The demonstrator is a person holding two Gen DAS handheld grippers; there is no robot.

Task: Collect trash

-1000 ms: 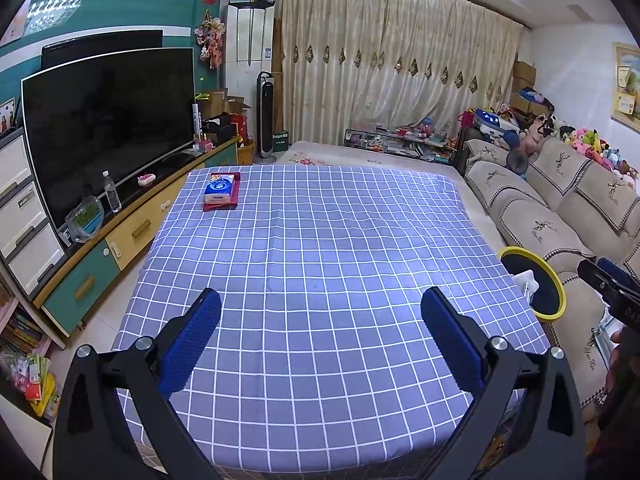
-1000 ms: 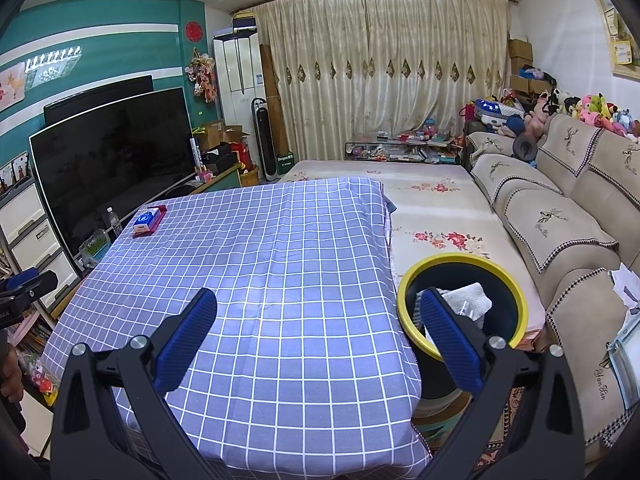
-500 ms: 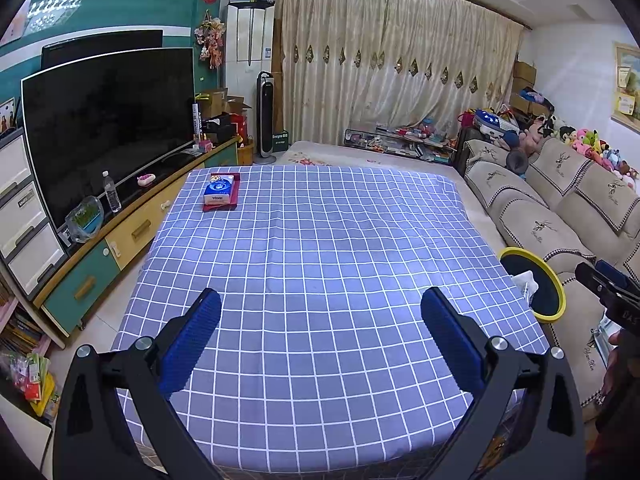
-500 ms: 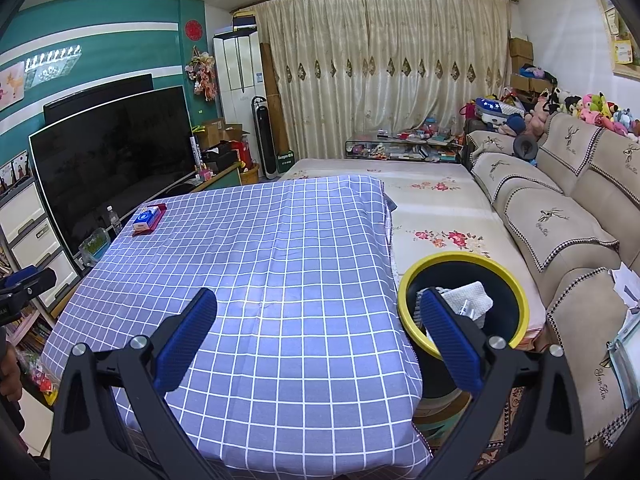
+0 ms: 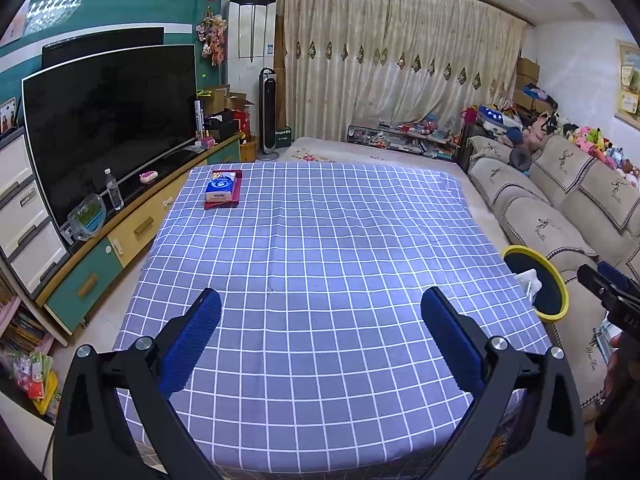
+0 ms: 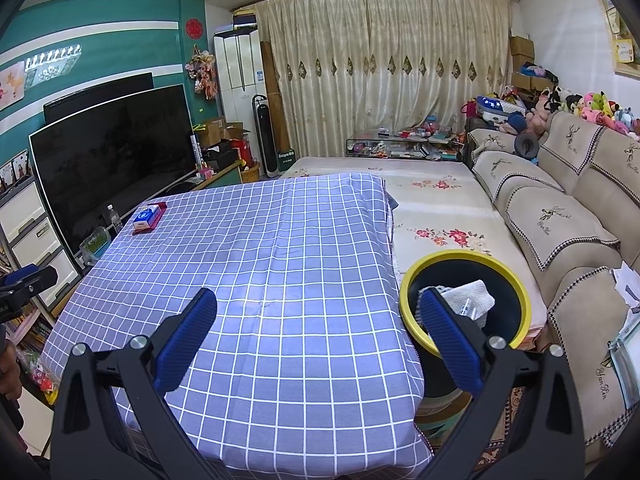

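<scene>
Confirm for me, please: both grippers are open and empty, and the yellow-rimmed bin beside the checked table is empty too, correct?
Not quite. Both grippers, left and right, are open and empty, but the yellow-rimmed bin already holds crumpled white trash, as the right wrist view shows.

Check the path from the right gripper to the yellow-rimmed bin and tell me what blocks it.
Nothing visible does. The right gripper hangs open and empty over the checked cloth's right edge, and the bin stands just beside that edge, mouth open, white crumpled trash already inside.

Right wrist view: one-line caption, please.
Open right gripper above checked tablecloth, beside yellow-rimmed bin holding crumpled paper.
</scene>
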